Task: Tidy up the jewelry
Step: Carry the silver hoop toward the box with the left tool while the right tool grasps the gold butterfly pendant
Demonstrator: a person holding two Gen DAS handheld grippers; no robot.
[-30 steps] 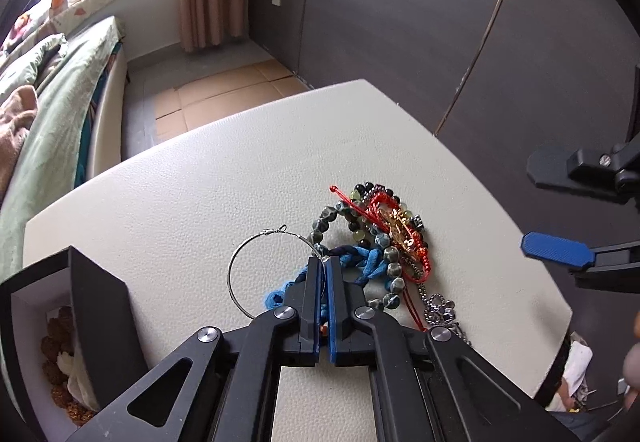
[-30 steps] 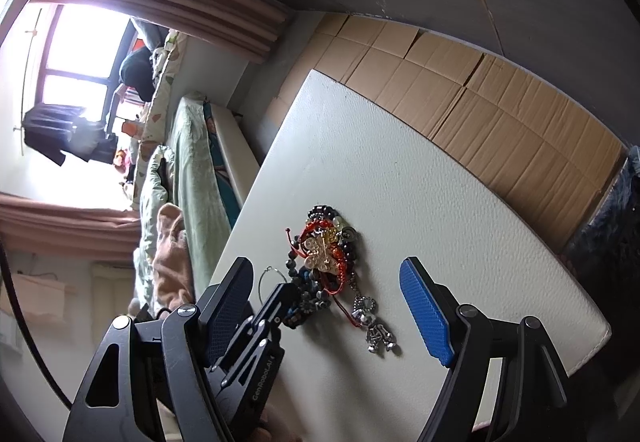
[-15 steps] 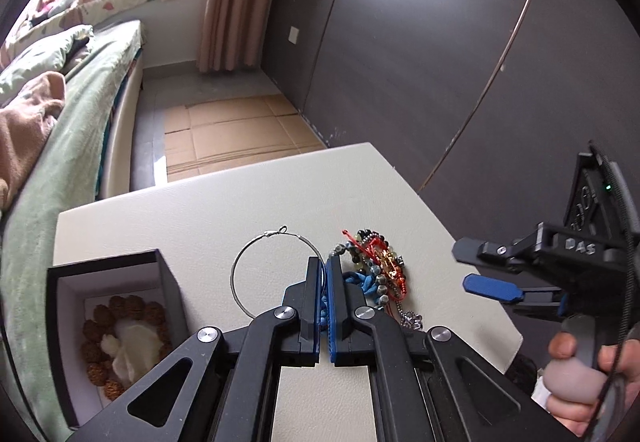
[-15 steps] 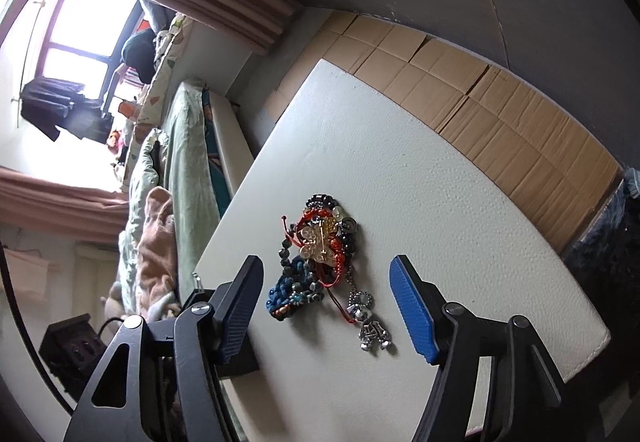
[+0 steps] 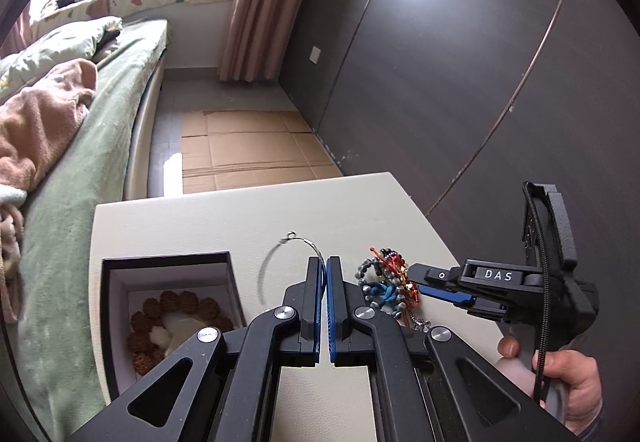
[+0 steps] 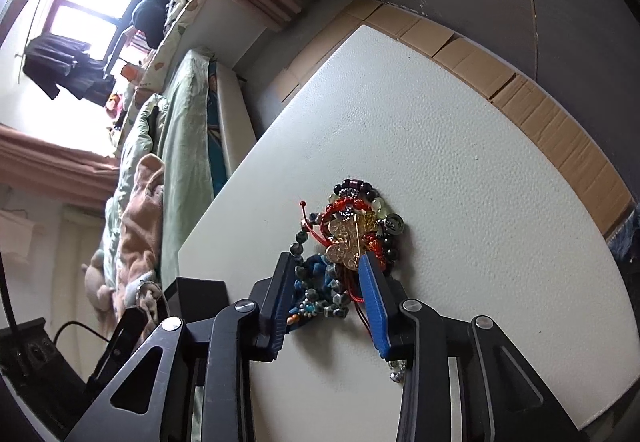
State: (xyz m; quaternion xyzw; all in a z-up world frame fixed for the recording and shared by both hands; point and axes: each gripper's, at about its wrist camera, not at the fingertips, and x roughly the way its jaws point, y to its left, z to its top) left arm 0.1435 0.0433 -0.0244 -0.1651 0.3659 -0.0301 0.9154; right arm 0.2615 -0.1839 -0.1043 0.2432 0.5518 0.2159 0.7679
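We begin with the white table [image 6: 460, 145], which carries everything. At its left side, seen from the left wrist, stands the open black box [image 5: 168, 306], already holding a brown bead bracelet [image 5: 176, 310] curled round something pale. Well to the right of it lies the tangled heap of jewelry [image 6: 352, 238]: beaded strands, a red cord, a blue knotted cord and a gold butterfly-shaped piece on top, all interlaced.

We judge this heap light but awkward. It is limp, so it will sag and trail from any grip, and one strand lifted will likely drag its neighbours along. The round beads look slippery between flat pads; the knotted cords should give a surer hold (the blue one lies nearest the pads).

The right gripper [image 6: 332, 282] is down over the near end of the heap, its jaws closing with the blue cord and grey beads between them; we cannot see the pads pressing yet.

The left gripper [image 5: 323, 270] has its jaws fully together, and the thin wire hoop [image 5: 280, 262] curves up and left from its tips, raised off the table, so we take it to be pinched there. The hoop is stiff and springy, very light, and thin enough to swivel or slip in the pads, so we would carry it slowly to the box.
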